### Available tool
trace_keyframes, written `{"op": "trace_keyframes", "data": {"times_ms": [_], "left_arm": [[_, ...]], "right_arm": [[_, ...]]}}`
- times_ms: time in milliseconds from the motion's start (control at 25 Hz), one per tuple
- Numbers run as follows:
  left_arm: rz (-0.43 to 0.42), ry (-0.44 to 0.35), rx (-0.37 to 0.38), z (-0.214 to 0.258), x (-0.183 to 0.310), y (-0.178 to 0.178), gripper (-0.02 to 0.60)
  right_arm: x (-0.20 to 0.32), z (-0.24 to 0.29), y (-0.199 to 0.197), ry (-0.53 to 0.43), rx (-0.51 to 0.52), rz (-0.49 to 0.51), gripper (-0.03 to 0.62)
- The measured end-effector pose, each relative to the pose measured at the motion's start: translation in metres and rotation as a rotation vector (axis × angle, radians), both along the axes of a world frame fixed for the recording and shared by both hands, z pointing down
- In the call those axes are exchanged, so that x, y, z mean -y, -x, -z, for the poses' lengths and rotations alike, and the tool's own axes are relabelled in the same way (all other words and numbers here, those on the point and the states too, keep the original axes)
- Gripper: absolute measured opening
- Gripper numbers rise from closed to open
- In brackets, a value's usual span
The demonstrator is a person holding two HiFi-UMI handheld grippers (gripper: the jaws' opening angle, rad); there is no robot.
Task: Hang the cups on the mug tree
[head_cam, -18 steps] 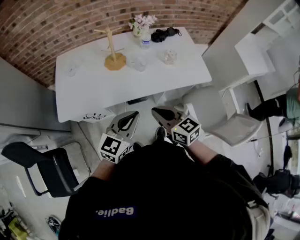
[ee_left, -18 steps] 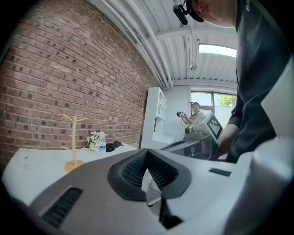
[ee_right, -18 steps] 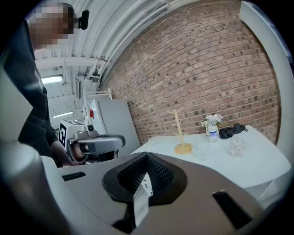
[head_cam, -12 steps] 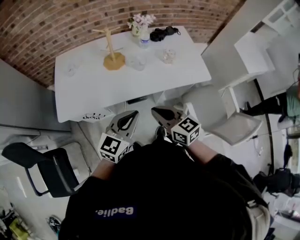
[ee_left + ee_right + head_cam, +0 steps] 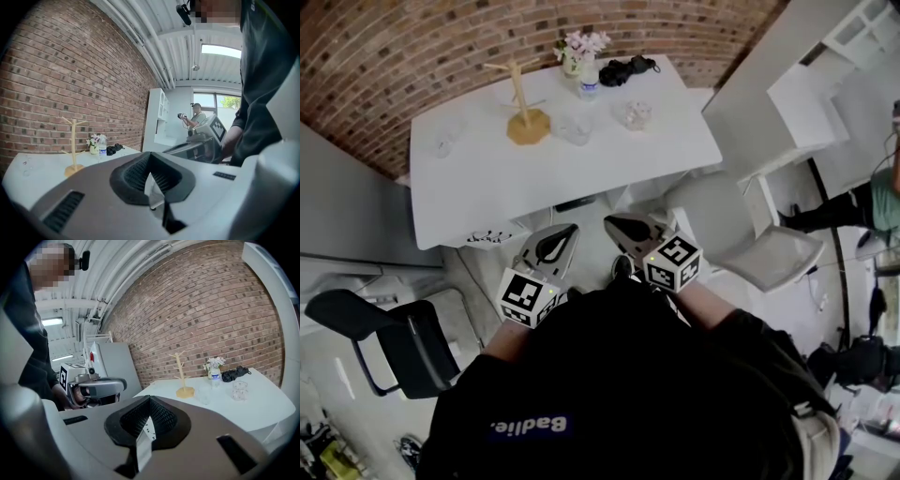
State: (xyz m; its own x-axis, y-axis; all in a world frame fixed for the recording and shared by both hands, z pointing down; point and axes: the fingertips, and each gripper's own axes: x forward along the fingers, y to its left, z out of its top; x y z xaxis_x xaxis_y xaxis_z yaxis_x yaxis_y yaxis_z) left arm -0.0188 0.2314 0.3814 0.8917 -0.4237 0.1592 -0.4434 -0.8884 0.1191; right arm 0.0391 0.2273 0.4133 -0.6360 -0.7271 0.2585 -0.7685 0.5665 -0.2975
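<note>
The wooden mug tree [image 5: 528, 116] stands empty at the far side of the white table [image 5: 487, 183]; it also shows as the mug tree [image 5: 72, 146] and the mug tree [image 5: 180, 374]. Three clear glass cups sit on the table: one cup [image 5: 635, 113] to its right, one cup [image 5: 576, 127] close beside it, one cup [image 5: 443, 141] at the left. My left gripper [image 5: 555, 246] and right gripper [image 5: 628, 232] are held side by side in front of my body, short of the table's near edge. Both are shut and empty.
A vase of flowers [image 5: 581, 49], a water bottle [image 5: 589, 84] and a black bundle [image 5: 629, 67] stand at the table's back edge against the brick wall. A white chair [image 5: 750, 239] is at the right, a black chair [image 5: 389, 337] at the left. A person [image 5: 872, 202] stands far right.
</note>
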Motion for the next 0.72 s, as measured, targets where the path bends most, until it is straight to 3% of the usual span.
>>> {"op": "trace_keyframes", "data": {"times_ms": [280,720], "left_arm": [[0.001,0.007,0.008,-0.002,0.016,-0.008,0.002],[0.044,0.014,0.081,-0.012,0.087,-0.057,0.002]], "right_arm": [[0.009,0.005,-0.008,-0.017,0.013,0.011,0.029],[0.085,0.001,-0.058,-0.025,0.009,0.064,0.029]]}}
